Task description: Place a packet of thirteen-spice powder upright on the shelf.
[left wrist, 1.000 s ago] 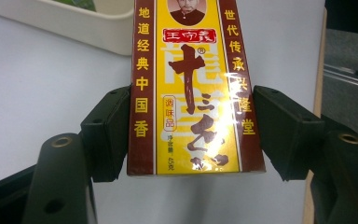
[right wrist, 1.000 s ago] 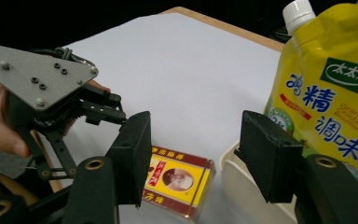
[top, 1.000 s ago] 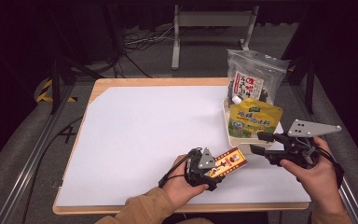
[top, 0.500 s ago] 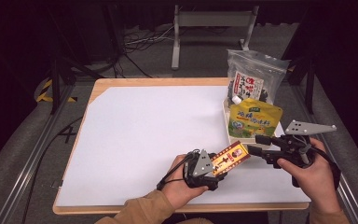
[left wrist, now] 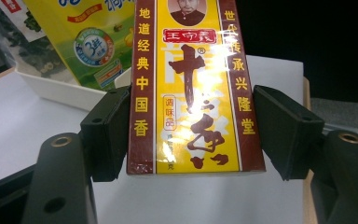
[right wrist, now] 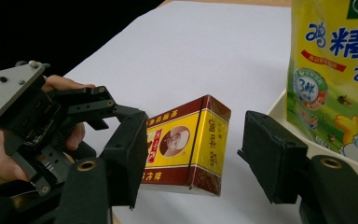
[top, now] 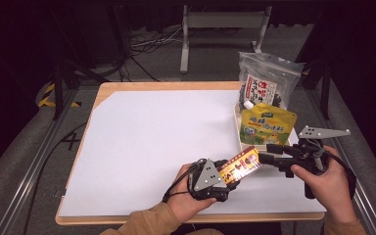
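Sleeves of tan cloth enter at the near edge of the table (top: 127, 147), which carries a white sheet over a wooden board. The landmark for everything is the red-and-yellow spice box (top: 240, 165), held just above the sheet near the table's near edge, a little right of centre.

Just on the near-left of the box sit the left tongs (top: 224, 177), gripped in the person's left hand (top: 188, 198). They are clenched on the box: in the left gripper view a black pad (left wrist: 106, 133) presses each long side of the box's lower end, and the box juts away from the tongs, tilted up and to the right in the high view.

Just to the right of the box are the right tongs (top: 269, 154), held in the right hand (top: 325, 183) and pointing left at the box's free end. Their jaws have just been opening and now stand released; in the right gripper view the box's end lies between the two pads with a clear gap to the right-hand one.

Beyond the box, to its far right, a white tray (top: 236, 122) holds a yellow stand-up pouch (top: 266, 125). Farther still behind the pouch leans a clear bag of dark contents (top: 267, 81).
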Demonstrator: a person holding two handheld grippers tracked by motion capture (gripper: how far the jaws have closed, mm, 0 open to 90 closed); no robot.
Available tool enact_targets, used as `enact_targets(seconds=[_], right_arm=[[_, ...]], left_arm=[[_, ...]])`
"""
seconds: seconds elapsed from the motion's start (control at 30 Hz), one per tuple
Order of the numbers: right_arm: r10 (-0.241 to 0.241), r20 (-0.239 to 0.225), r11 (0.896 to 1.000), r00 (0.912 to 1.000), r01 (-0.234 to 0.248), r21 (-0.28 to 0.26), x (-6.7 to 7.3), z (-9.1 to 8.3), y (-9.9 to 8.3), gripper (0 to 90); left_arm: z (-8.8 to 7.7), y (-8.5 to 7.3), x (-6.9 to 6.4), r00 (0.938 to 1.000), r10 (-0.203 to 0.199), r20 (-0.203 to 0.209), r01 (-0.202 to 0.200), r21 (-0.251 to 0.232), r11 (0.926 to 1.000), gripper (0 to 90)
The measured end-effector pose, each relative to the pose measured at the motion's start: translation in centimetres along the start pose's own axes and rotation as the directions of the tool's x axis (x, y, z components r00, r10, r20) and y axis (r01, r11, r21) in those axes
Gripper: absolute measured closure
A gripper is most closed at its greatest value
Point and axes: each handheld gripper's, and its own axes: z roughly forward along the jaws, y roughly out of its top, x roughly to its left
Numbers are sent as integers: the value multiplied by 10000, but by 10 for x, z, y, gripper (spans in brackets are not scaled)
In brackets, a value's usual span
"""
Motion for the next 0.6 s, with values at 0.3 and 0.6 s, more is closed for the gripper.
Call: enact_targets(seconds=[0.3, 0.6], right_arm=[[351, -213, 9991, 9992, -345, 249, 3, 9, 4, 381], [682, -393, 9951, 9969, -651, 748, 5, 22, 7, 380]], left_arm=[[-4, -9, -7, 9996, -248, 101, 255, -785, 9966, 326], [-7, -14, -7, 9996, -269, -112, 256, -1029, 9944, 325]])
